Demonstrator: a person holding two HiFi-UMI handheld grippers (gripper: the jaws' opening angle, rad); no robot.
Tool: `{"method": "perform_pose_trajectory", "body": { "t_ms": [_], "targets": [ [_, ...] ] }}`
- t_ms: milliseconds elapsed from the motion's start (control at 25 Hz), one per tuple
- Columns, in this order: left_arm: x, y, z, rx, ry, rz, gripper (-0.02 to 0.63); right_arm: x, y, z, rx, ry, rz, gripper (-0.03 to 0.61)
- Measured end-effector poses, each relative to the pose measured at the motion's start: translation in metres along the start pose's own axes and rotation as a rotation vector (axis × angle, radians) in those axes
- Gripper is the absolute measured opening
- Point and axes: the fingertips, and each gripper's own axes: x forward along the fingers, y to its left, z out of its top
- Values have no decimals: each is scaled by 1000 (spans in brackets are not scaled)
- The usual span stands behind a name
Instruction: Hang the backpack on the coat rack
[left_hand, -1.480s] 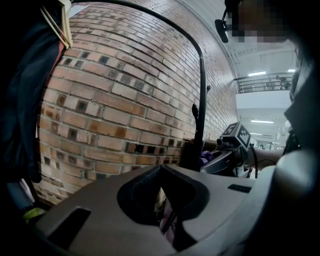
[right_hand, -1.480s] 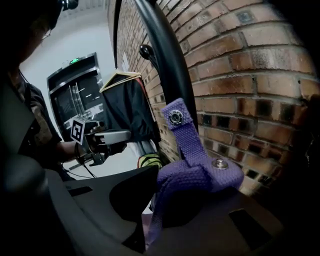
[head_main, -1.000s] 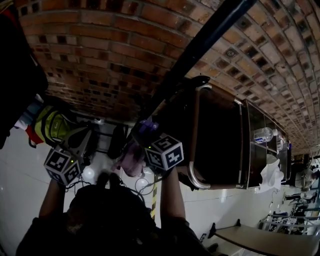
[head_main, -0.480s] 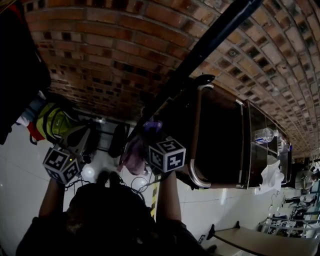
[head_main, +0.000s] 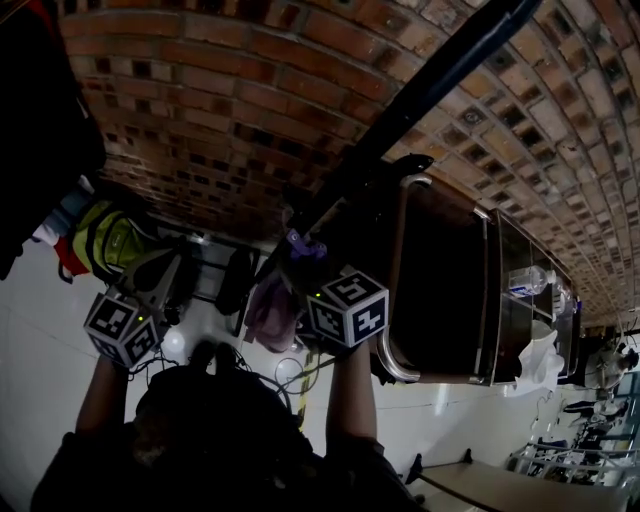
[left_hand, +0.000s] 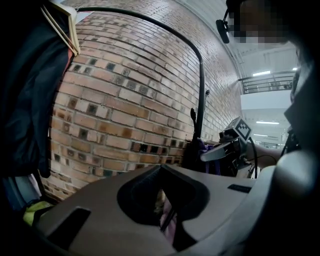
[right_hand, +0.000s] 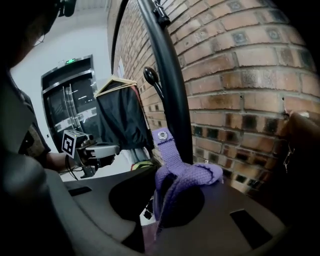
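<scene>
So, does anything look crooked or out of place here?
The backpack's purple strap is crumpled and folded over itself beside the coat rack's pole, not yet over the hook. Nothing else stands out.

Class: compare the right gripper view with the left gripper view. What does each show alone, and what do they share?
Only the right gripper view: the left gripper, and the metal snap on the purple strap pinched in the right gripper's jaws, which have just been closing. Only the left gripper view: pink fabric in its own jaws. Both: the brick wall, black rack pole and dark garment on a hanger.
</scene>
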Motion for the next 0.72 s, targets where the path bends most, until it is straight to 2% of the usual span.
{"method": "perform_pose_trajectory", "body": {
  "t_ms": [160, 360, 440, 560, 720],
  "targets": [
    [-1, 9, 0, -4, -17, 6, 39, 6, 7, 6, -41, 41, 21, 32],
    [-4, 18, -6, -12, -18, 6, 39, 31, 15, -21, -77, 181, 24, 29],
    [-4, 20, -5, -12, -27, 6, 40, 41, 16, -35, -74, 206, 16, 29],
    [-4, 26, -3, 0, -35, 11, 38, 44, 14, -38, -36, 153, 5, 29],
    [-4, 28, -3, -5, -43, 2, 40, 43, 14, -33, 0, 22, -23, 29]
  ]
}}
